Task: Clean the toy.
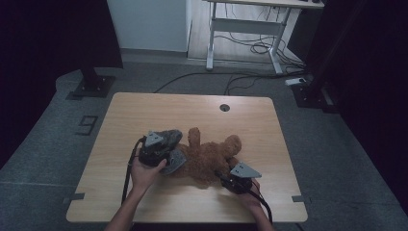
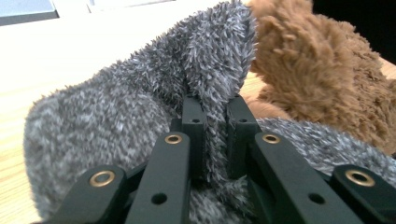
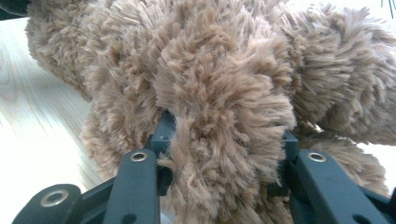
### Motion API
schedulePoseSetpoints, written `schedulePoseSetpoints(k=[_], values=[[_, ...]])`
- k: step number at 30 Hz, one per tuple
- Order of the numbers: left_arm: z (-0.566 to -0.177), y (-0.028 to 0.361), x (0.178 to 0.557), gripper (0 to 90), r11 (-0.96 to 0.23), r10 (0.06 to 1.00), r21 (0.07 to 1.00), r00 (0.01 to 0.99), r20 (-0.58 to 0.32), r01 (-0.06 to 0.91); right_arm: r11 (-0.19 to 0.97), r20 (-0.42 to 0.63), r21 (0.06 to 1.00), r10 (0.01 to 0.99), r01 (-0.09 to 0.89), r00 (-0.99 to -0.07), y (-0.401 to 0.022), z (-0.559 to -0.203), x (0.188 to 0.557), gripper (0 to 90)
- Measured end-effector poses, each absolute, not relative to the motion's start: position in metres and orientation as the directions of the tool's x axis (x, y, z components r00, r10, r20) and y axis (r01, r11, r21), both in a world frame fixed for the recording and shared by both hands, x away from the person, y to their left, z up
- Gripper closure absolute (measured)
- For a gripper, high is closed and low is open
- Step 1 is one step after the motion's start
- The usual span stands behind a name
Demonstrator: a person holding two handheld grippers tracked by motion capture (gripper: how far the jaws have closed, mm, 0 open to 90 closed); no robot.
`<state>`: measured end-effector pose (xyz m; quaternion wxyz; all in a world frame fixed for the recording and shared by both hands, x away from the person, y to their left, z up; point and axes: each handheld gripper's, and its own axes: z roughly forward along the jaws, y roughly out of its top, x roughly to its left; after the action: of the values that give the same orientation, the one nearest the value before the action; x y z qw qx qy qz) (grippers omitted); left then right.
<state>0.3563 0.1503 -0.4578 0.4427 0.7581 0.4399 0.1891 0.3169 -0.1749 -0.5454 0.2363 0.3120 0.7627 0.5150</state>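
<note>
While the right gripper [image 3: 224,135] clamps a limb of the brown teddy bear [image 1: 211,156] at mid-frame on the table [image 1: 144,113], the left gripper [image 2: 215,116] pinches a fold of grey fleece [image 2: 140,93]; I'd draw it gently over the bear's left side, keeping the pinch firm.

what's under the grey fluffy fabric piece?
The grey fluffy fabric piece overlaps the left side of the brown plush teddy bear on the light wooden table. The bear part beneath it is covered.

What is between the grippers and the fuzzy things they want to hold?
Nothing visible. The left gripper is already pinched on a fold of the grey fuzzy cloth, and the right gripper is clamped around part of the brown teddy bear.
</note>
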Motion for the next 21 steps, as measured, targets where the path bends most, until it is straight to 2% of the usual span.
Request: schedulePoseSetpoints(k=[10,21], values=[[-0.457,0.162,0.349,80.6,-0.208,0.853,0.846,0.515,-0.088,0.490,0.277,-0.050,0.933,0.732,0.230,-0.680,-0.174,-0.546,0.320,58.7],[-0.458,0.130,0.371,80.4,-0.242,0.859,0.848,0.510,-0.039,0.472,0.269,-0.079,0.936,0.788,0.227,-0.610,-0.171,-0.547,0.337,59.1]])
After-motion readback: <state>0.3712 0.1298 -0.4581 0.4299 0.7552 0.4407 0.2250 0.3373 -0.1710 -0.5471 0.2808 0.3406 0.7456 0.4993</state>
